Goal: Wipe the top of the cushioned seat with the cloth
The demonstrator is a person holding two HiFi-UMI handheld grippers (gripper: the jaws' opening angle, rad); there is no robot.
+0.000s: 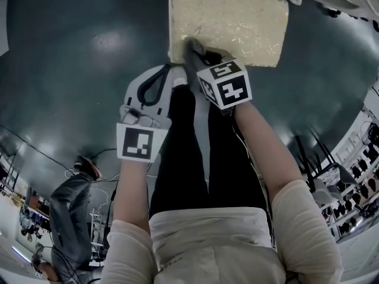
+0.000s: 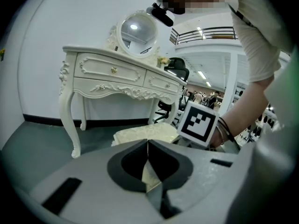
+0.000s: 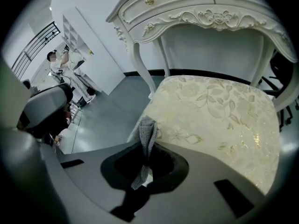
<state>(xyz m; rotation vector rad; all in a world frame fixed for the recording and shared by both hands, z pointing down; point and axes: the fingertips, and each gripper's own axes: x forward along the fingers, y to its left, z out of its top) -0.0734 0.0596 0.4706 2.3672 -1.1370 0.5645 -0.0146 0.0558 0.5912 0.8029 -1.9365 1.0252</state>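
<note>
Left gripper (image 2: 148,143), jaws together.

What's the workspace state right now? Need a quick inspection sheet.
Surface: cream floral cushioned seat, top bare apart from the cloth.
Job's things: grey knitted cloth, bunched, at the seat's near left corner.
Clutter: nothing seen.
Tools: right tool shut on the cloth; left tool shut, empty, held off the seat over the dark grey floor.
Cables: thin dark cable on the floor, left side.
Surroundings: white carved dressing table with round mirror behind the seat; second person in grey nearby.
</note>
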